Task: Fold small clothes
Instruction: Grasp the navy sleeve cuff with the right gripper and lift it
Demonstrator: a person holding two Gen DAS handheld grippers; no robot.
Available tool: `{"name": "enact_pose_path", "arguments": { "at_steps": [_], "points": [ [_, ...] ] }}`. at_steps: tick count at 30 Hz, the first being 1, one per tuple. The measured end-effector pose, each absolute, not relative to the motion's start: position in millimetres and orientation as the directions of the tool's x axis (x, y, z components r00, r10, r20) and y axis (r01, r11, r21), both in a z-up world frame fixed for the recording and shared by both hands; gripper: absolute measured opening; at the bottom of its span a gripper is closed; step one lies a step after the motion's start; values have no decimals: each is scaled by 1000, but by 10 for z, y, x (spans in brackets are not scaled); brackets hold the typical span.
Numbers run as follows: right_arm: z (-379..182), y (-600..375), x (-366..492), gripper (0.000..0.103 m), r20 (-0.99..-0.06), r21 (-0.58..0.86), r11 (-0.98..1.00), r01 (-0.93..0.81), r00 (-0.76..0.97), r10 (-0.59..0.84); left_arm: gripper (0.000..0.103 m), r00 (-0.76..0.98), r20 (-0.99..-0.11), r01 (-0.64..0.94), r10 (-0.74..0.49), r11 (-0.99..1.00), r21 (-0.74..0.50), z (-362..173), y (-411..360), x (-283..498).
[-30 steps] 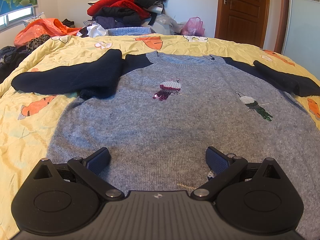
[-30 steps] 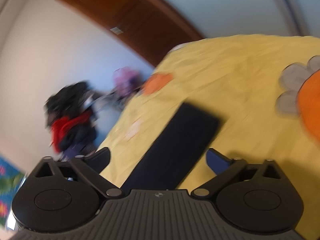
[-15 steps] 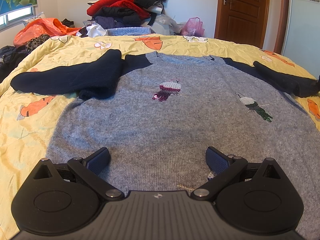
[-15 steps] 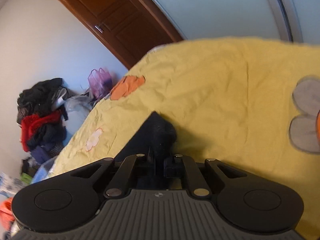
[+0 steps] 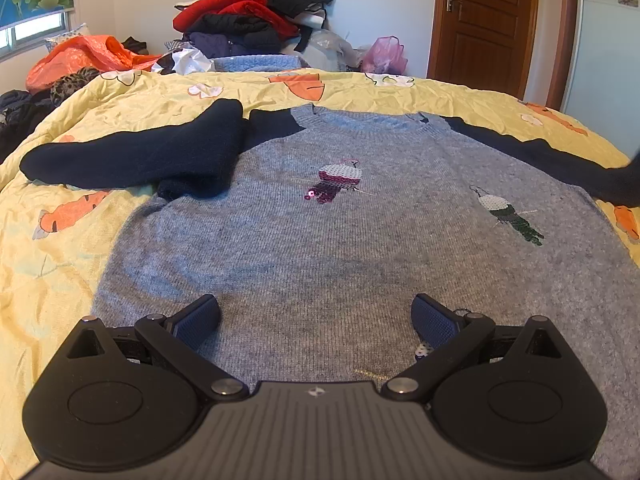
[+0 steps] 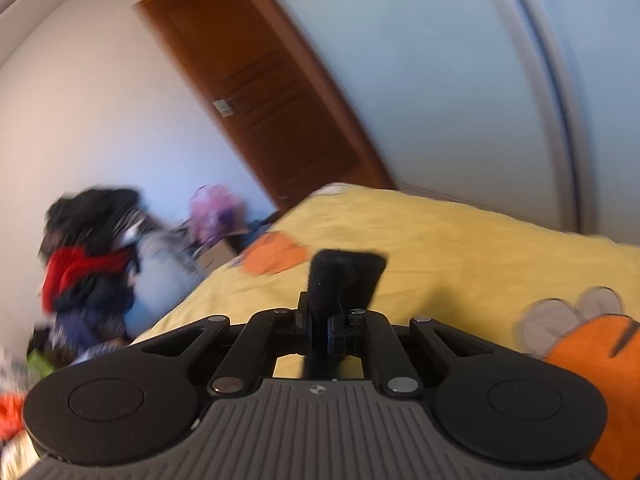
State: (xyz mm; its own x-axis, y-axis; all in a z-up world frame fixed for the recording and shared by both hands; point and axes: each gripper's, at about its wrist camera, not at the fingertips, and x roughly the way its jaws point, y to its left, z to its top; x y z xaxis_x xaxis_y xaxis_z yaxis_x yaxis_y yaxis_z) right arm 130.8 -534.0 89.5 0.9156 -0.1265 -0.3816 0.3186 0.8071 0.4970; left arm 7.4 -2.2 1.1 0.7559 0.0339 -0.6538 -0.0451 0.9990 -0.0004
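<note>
The bed wore a wrinkled yellow cover with orange and white flower patches. A grey sweater with dark sleeves lay flat on it, front up. Its left sleeve was folded over itself; the right sleeve stretched toward the bed's edge.

The sweater is grey knit with navy sleeves; one sequin bird on it is white and magenta, another white and dark green. The bedspread is yellow with orange and white flower shapes. The door is reddish-brown wood. The clothes pile shows red, black and dark purple. The bag is pink. The fingers have dark blue textured pads on black arms.
</note>
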Motion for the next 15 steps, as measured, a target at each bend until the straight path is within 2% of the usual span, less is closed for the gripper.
{"name": "enact_pose_path", "arguments": {
  "at_steps": [5,8,10,11,13,14,15],
  "points": [
    [1033,-4112,1504,12,-332,469,883,-24,922,202,103,756,-653,-44,32,999,-2,10,-10,70],
    [838,-3357,1677,12,-372,530,829,-179,830,417,103,756,-653,-44,32,999,-2,10,-10,70],
    [631,-2909,1780,12,-435,516,829,-216,768,470,103,756,-653,-43,31,999,-3,10,-19,76],
    [531,-2717,1828,17,-474,498,838,-224,739,479,103,756,-653,-44,31,999,-3,10,-13,72],
    [391,-2486,1896,35,-542,511,833,-213,672,504,103,757,-653,-43,28,999,-6,10,-12,71],
    [347,-2473,1884,49,-554,537,820,-198,651,519,103,757,-652,-42,27,999,-8,8,-11,69],
    [365,-2461,1725,54,-519,569,798,-198,667,535,103,757,-652,-43,27,999,-8,8,-11,69]
  ]
}}
